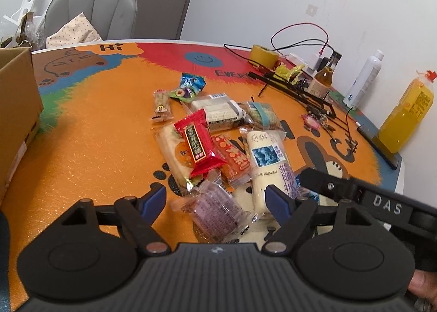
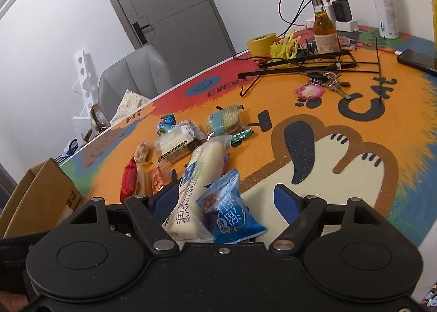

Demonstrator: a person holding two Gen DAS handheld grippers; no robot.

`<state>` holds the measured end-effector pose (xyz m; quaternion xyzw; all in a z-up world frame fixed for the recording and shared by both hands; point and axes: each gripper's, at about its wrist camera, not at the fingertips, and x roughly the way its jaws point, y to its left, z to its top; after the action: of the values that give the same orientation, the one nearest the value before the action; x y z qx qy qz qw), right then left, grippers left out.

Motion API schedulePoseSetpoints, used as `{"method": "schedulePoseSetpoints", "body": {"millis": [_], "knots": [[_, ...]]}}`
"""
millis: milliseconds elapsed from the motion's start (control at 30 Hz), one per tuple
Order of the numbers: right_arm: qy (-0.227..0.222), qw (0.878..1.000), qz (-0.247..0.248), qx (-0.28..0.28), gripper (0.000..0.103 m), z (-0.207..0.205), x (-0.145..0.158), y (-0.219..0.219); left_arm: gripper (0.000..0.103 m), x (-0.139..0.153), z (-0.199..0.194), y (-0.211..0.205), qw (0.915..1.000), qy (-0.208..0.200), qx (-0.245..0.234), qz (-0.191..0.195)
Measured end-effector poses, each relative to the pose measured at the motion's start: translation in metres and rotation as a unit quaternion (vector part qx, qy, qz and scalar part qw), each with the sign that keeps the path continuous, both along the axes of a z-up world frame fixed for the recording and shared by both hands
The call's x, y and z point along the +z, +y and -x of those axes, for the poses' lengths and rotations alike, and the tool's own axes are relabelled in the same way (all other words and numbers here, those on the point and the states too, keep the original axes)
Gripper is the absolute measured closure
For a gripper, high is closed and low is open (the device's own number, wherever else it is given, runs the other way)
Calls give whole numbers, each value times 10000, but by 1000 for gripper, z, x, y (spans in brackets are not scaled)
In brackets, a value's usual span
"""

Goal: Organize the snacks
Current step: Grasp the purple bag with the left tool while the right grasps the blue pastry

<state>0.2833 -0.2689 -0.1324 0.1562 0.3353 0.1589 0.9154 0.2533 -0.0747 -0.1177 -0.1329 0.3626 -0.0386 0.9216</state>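
Note:
Several wrapped snacks lie in a loose pile on the orange cartoon table mat [image 1: 95, 148]. In the left wrist view my left gripper [image 1: 217, 198] is open, its blue-padded fingers on either side of a purple snack packet [image 1: 215, 209]. A red packet [image 1: 199, 142] and a long white cake bar [image 1: 267, 159] lie just beyond. In the right wrist view my right gripper [image 2: 229, 198] is open around a blue snack packet [image 2: 229, 211], with the white cake bar [image 2: 202, 175] next to its left finger. The right gripper's body also shows in the left wrist view [image 1: 368, 197].
A cardboard box [image 1: 16, 121] stands at the table's left edge. At the back right are a yellow tape roll [image 1: 263, 55], black cables and a rack [image 1: 297, 91], a brown bottle [image 1: 323, 77], a white spray bottle [image 1: 363, 80], an orange juice bottle [image 1: 407, 115], keys [image 2: 325, 82] and a phone [image 2: 418, 59]. A grey chair [image 1: 95, 9] is behind.

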Motion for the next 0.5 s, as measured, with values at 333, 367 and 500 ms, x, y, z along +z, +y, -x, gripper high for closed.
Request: {"method": "schedulePoseSetpoints", "body": {"millis": [333, 367, 500], "knots": [[54, 9988, 418, 248, 44, 6, -7, 16, 49, -10, 4, 8, 9998, 174, -13, 134], [91, 9990, 330, 299, 52, 7, -6, 16, 51, -10, 5, 8, 9997, 157, -12, 165], [2, 9984, 410, 389, 63, 14, -1, 21, 61, -9, 10, 9, 9995, 147, -96, 274]]}}
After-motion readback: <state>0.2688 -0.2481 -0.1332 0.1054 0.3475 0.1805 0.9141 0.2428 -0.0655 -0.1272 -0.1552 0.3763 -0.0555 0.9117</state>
